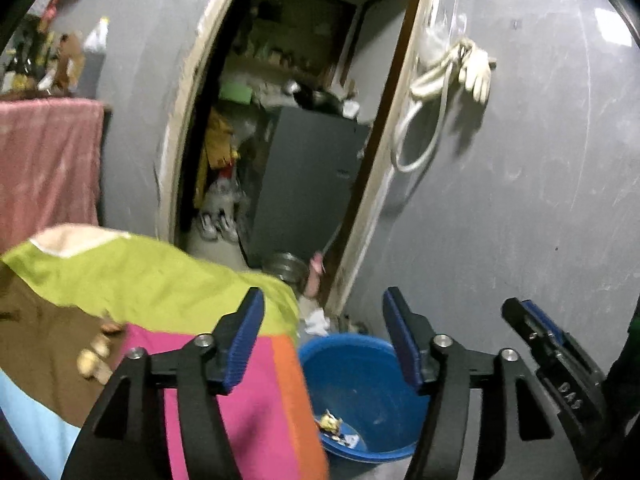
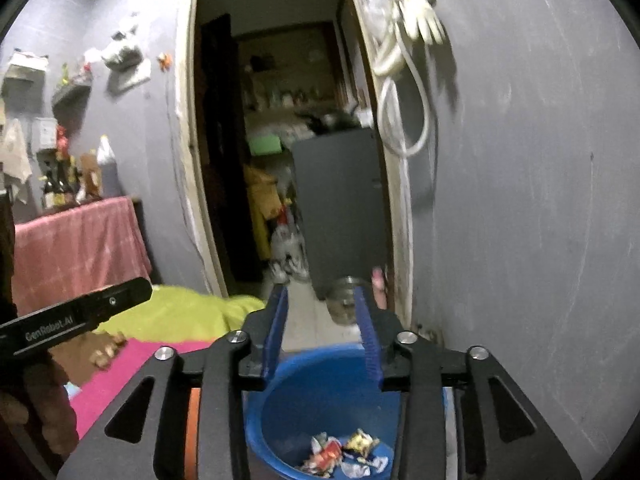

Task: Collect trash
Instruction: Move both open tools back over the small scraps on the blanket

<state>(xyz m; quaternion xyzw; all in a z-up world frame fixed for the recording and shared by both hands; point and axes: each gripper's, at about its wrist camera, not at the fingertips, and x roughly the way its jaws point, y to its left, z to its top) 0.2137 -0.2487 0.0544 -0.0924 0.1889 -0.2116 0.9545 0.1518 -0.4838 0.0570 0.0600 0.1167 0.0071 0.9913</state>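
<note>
Left gripper [image 1: 324, 338] jaws apart, nothing between. Right gripper [image 2: 322, 330] jaws apart, empty too. Below them, blue bucket [image 2: 320, 412] on the floor beside the bed [image 1: 168, 280]; crumpled wrappers [image 2: 344, 454] sit at its bottom, partly cut off by the frame edge. Small bits on the bedcover are blurred. Beyond: grey wall [image 2: 520, 200], doorway [image 1: 296, 140] into a dim, cluttered room.
</note>
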